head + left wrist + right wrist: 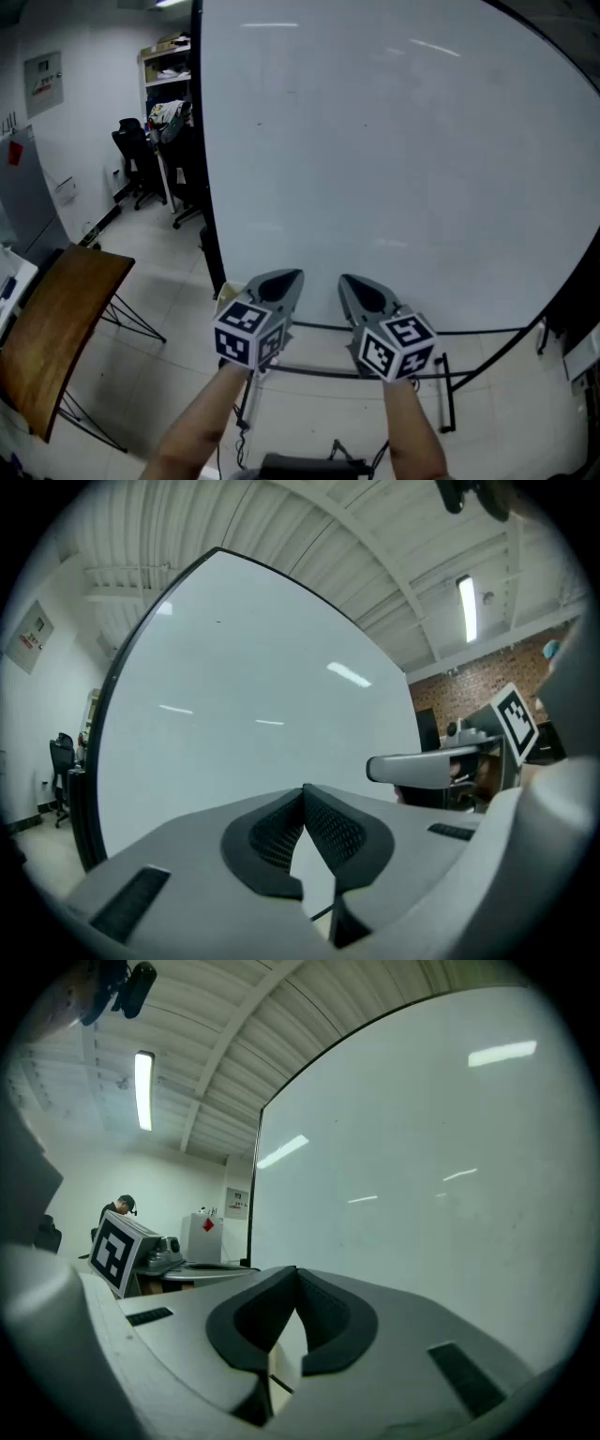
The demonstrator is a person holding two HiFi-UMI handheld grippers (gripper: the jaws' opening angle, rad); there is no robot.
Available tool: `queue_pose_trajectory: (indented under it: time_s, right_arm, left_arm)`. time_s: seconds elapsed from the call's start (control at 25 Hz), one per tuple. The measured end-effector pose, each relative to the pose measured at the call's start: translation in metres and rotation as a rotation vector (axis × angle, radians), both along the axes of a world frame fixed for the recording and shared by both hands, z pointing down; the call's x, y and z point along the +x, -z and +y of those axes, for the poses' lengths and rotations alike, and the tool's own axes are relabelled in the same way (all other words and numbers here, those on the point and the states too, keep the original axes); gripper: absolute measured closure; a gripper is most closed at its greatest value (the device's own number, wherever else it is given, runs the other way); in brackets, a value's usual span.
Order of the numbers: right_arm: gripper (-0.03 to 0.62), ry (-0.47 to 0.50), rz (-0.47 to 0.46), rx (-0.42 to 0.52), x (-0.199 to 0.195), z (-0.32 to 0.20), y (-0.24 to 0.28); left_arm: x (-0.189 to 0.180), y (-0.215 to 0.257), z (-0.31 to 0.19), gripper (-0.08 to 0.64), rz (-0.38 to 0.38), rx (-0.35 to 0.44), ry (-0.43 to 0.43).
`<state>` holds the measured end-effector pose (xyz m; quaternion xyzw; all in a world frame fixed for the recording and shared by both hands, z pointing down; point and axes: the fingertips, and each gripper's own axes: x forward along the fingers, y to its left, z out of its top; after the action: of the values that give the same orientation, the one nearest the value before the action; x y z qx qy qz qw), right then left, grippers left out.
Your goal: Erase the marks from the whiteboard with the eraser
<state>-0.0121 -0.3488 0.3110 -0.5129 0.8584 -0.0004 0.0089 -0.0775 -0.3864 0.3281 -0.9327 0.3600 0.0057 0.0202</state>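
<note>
Left tongs (pixel 292 277) and right tongs (pixel 347 281) are closed and empty; we judge the whiteboard (pixel 394 169) nearly clean, barring tiny specks (pixel 261 122).

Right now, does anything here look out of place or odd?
The brown wooden tabletop at left tilts steeply on thin legs. Left gripper and right gripper have jaws shut on nothing; no eraser shows.

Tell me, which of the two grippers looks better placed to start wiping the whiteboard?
Neither clearly: the left gripper and right gripper sit side by side in front of the whiteboard, both shut and empty. No eraser is in view.
</note>
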Motion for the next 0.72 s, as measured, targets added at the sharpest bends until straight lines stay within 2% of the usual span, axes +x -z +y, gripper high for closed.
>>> queue_pose_trajectory:
  time_s: [0.32,0.72]
  right_arm:
    - [0.597,-0.043,0.007,0.068,0.03,0.007,0.026]
    - [0.597,-0.068,0.016,0.102,0.05,0.01,0.037]
  left_arm:
    - [0.044,0.028,0.017,0.558,0.027,0.027,-0.119]
    - [0.063,0.038,0.022,0.558,0.034,0.049,-0.151]
